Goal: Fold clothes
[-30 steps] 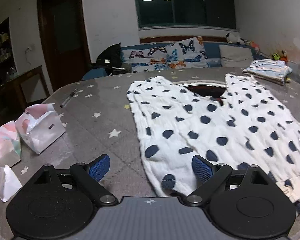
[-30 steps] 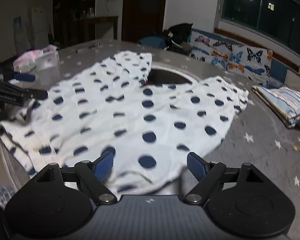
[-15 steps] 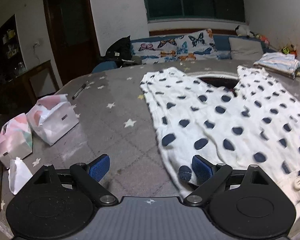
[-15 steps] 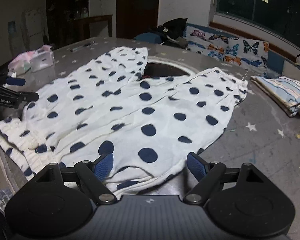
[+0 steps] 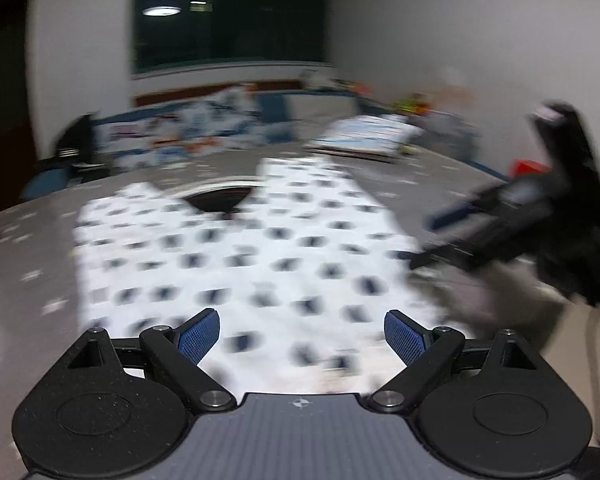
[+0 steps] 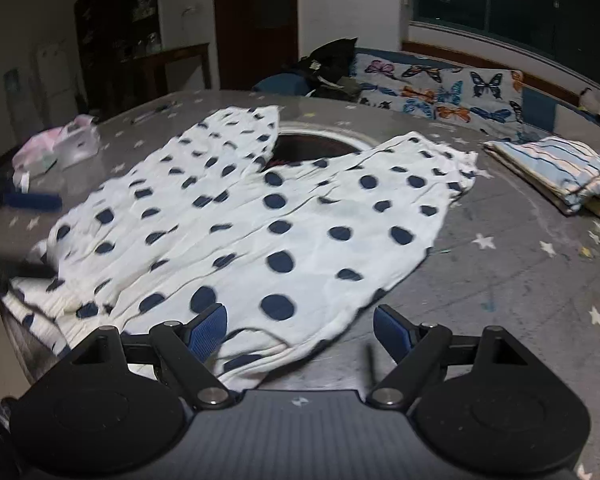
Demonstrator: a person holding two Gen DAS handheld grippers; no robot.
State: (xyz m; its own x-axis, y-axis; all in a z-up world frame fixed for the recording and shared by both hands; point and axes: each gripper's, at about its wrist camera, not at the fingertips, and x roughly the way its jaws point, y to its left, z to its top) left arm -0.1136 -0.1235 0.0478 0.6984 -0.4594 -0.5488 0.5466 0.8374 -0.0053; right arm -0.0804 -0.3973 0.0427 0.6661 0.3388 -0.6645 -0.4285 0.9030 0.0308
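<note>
Right wrist view: white polka-dot cotton trousers [image 6: 260, 216] spread flat on grey star-patterned round table [image 6: 520, 280], legs splayed toward 12 o'clock either side of dark round opening [image 6: 316, 146] in tabletop. Right gripper [image 6: 300, 330] seen with blue pads apart, nothing clamped, hem edge lying between them. Folded striped cloth [image 6: 556, 168] placed at 2 o'clock. Left wrist view, heavily blurred: left gripper [image 5: 302, 334] held wide apart over waistband end, nothing gripped.

Grey star-print table [image 6: 500, 280], polka-dot garment [image 6: 260, 220], folded striped cloth [image 6: 560, 168], pink bags [image 6: 60, 144]
</note>
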